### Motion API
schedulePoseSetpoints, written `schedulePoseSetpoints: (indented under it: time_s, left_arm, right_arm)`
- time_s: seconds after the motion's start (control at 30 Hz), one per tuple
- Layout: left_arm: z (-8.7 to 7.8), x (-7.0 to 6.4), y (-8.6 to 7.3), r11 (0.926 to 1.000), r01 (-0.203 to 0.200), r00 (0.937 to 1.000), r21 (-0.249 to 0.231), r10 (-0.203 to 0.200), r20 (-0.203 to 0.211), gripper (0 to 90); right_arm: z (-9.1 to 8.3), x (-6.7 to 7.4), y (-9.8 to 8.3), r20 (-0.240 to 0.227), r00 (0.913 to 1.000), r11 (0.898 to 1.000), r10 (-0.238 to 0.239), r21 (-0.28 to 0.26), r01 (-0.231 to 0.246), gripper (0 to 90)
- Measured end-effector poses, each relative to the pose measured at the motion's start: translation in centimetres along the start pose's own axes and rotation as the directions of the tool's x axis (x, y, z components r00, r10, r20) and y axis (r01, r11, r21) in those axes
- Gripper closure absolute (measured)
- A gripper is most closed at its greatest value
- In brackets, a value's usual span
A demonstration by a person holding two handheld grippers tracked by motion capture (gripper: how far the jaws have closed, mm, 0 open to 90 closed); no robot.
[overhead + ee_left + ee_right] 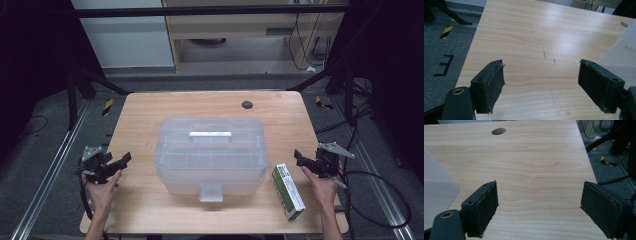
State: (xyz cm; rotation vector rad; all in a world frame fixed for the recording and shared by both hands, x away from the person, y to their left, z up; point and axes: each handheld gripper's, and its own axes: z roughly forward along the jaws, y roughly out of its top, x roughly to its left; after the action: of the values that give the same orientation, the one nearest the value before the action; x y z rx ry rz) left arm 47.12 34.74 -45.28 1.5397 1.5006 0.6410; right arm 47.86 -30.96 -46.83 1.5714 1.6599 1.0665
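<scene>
A translucent plastic storage box (210, 150) with a closed lid, a white handle (210, 135) on top and a front latch (211, 192) stands in the middle of the wooden table (145, 107). A green and white carton (288, 191) lies flat on the table just right of the box. My left gripper (126, 158) is at the table's left edge, open, with nothing between its jaws; in the left gripper view (541, 75) bare wood lies between them. My right gripper (298, 157) hovers at the right edge above the carton's far end, open and empty, also seen in the right gripper view (540, 200).
A round cable hole (247, 104) sits near the table's far edge. Black frame bars (100, 80) and cables (380, 175) run along both sides of the table. A corner of the box (436, 195) reaches into the right gripper view at left.
</scene>
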Motion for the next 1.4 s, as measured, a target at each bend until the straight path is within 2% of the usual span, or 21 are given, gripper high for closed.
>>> schedulePoseSetpoints:
  time_s: [0.17, 0.23, 0.4, 0.5, 0.6, 0.63, 0.67, 0.7, 0.73, 0.83, 0.87, 0.9, 0.93, 0.97, 1.07, 1.13, 1.17, 1.2, 1.23, 1.33, 1.4]
  left_arm:
    - [-0.9, -0.4, 0.6, 0.9993, -0.025, 0.9997, -0.027, 0.025, 0.003, 20.9]
    - [-1.1, -0.5, 0.8, 0.9991, -0.035, 0.9993, -0.026, 0.035, 0.009, 21.2]
    - [-1.3, -0.7, 1.1, 0.9987, -0.046, 0.9984, -0.024, 0.047, 0.032, 22.0]
    - [-1.1, -1.1, 1.1, 0.9977, -0.068, 0.9967, -0.007, 0.068, 0.044, 22.0]
    - [-0.9, -1.8, 1.0, 0.9936, -0.111, 0.9924, 0.021, 0.110, 0.056, 22.1]
    - [-0.9, -1.8, 1.0, 0.9936, -0.111, 0.9924, 0.021, 0.110, 0.056, 22.1]
    - [-0.9, -2.4, 1.1, 0.9885, -0.149, 0.9874, 0.028, 0.147, 0.060, 22.1]
    - [-0.9, -2.4, 1.1, 0.9885, -0.149, 0.9874, 0.028, 0.147, 0.060, 22.0]
    - [-1.1, -3.0, 1.3, 0.9838, -0.178, 0.9820, 0.024, 0.176, 0.069, 22.1]
    - [-1.3, -3.8, 1.6, 0.9765, -0.214, 0.9741, 0.025, 0.211, 0.080, 22.0]
    - [-1.3, -3.8, 1.6, 0.9765, -0.214, 0.9741, 0.025, 0.211, 0.080, 22.0]
    - [-1.4, -4.2, 1.8, 0.9726, -0.231, 0.9692, 0.029, 0.227, 0.095, 22.0]
    - [-1.4, -4.2, 1.8, 0.9726, -0.231, 0.9692, 0.029, 0.227, 0.095, 22.0]
    - [-1.8, -4.6, 2.1, 0.9690, -0.246, 0.9638, 0.025, 0.241, 0.113, 22.0]
    - [-2.6, -5.2, 2.8, 0.9604, -0.279, 0.9534, 0.008, 0.276, 0.123, 21.9]
    - [-2.8, -5.3, 2.9, 0.9587, -0.284, 0.9514, 0.003, 0.282, 0.124, 21.9]
    - [-3.2, -5.7, 3.2, 0.9552, -0.296, 0.9459, -0.011, 0.295, 0.136, 21.9]
    - [-3.4, -5.8, 3.3, 0.9528, -0.303, 0.9435, -0.020, 0.303, 0.135, 21.9]
    - [-3.4, -5.8, 3.3, 0.9528, -0.303, 0.9435, -0.020, 0.303, 0.135, 21.9]
    - [-4.0, -6.4, 3.9, 0.9441, -0.328, 0.9326, -0.034, 0.329, 0.148, 21.9]
    - [-4.4, -6.8, 4.4, 0.9335, -0.356, 0.9220, -0.043, 0.358, 0.147, 21.9]
  right_arm:
    - [-0.5, 0.6, 0.5, -0.027, 0.9992, 1.000, -0.029, 0.000, 0.029, 16.6]
    - [-0.6, 0.8, 0.7, -0.024, 0.9980, 0.998, -0.059, 0.004, 0.059, 16.7]
    - [-0.7, 1.3, 1.0, -0.017, 0.9951, 0.995, -0.098, 0.011, 0.098, 16.7]
    - [-0.9, 1.3, 1.2, -0.019, 0.9957, 0.996, -0.091, 0.001, 0.091, 16.7]
    - [-0.8, 1.1, 1.3, -0.011, 0.9956, 0.996, -0.093, 0.013, 0.093, 16.6]
    - [-0.8, 1.1, 1.3, -0.011, 0.9956, 0.996, -0.093, 0.013, 0.093, 16.6]
    - [-0.9, 1.1, 1.4, -0.008, 0.9952, 0.995, -0.097, 0.011, 0.097, 16.4]
    - [-0.9, 1.1, 1.4, -0.008, 0.9952, 0.995, -0.097, 0.011, 0.097, 16.4]
    - [-1.0, 1.1, 1.5, -0.013, 0.9955, 0.996, -0.094, 0.006, 0.094, 16.4]
    - [-1.1, 1.1, 1.5, -0.020, 0.9950, 0.995, -0.098, 0.003, 0.098, 16.4]
    - [-1.1, 1.1, 1.5, -0.020, 0.9950, 0.995, -0.098, 0.003, 0.098, 16.4]
    - [-1.2, 1.1, 1.6, -0.027, 0.9943, 0.995, -0.103, 0.002, 0.103, 16.4]
    - [-1.2, 1.1, 1.6, -0.027, 0.9943, 0.995, -0.103, 0.002, 0.103, 16.4]
    - [-1.3, 1.2, 1.6, -0.030, 0.9942, 0.995, -0.103, 0.005, 0.103, 16.4]
    - [-1.3, 1.1, 1.6, -0.042, 0.9937, 0.995, -0.104, 0.002, 0.104, 16.4]
    - [-1.3, 1.1, 1.5, -0.044, 0.9938, 0.995, -0.102, 0.005, 0.102, 16.4]
    - [-1.2, 1.1, 1.5, -0.043, 0.9935, 0.994, -0.106, 0.008, 0.106, 16.4]
    - [-1.2, 1.1, 1.4, -0.045, 0.9936, 0.994, -0.104, 0.010, 0.104, 16.4]
    - [-1.2, 1.2, 1.4, -0.046, 0.9933, 0.994, -0.106, 0.015, 0.107, 16.4]
    - [-1.1, 1.3, 1.3, -0.046, 0.9924, 0.993, -0.114, 0.027, 0.116, 16.4]
    - [-1.1, 1.3, 1.3, -0.042, 0.9913, 0.992, -0.125, 0.031, 0.126, 16.4]
